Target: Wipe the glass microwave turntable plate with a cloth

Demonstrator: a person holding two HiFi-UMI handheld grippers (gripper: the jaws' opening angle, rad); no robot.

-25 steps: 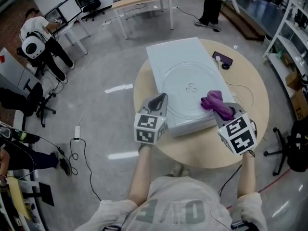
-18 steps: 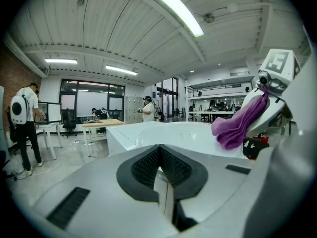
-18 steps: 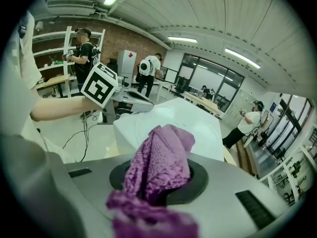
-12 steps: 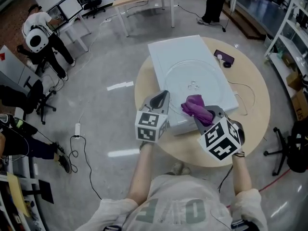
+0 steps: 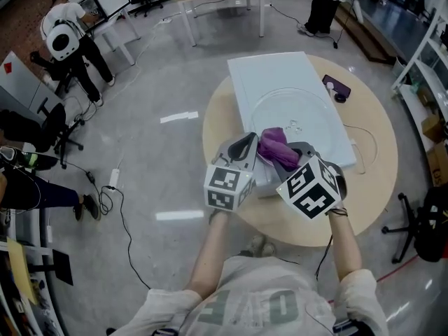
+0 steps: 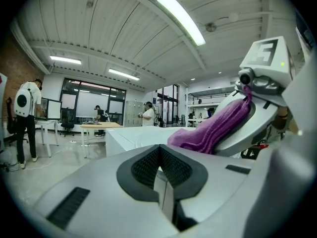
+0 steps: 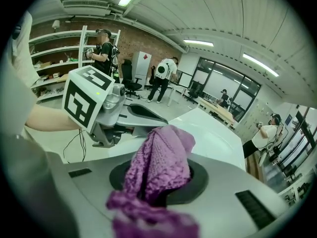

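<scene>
The glass turntable plate [image 5: 308, 107] lies flat on a white box [image 5: 280, 72] on the round wooden table [image 5: 371, 187]. My right gripper [image 5: 285, 154] is shut on a purple cloth [image 5: 273, 145], [image 7: 161, 157], which rests at the plate's near-left edge. My left gripper [image 5: 246, 140] sits just left of the cloth at the box's near corner, shut with nothing between its pads [image 6: 159, 168]. In the left gripper view the cloth [image 6: 213, 128] hangs from the right gripper close by. In the right gripper view the left gripper [image 7: 143, 113] lies just beyond the cloth.
A dark phone [image 5: 339, 87] and a thin cable [image 5: 367, 135] lie on the table right of the box. A power strip [image 5: 112, 178] and cords are on the floor at left. An office chair [image 5: 427, 222] stands at right; people and desks are farther off.
My right gripper has carried the purple cloth leftward across the plate, from its right edge to its near-left edge beside the left gripper. The left gripper has stayed about where it was.
</scene>
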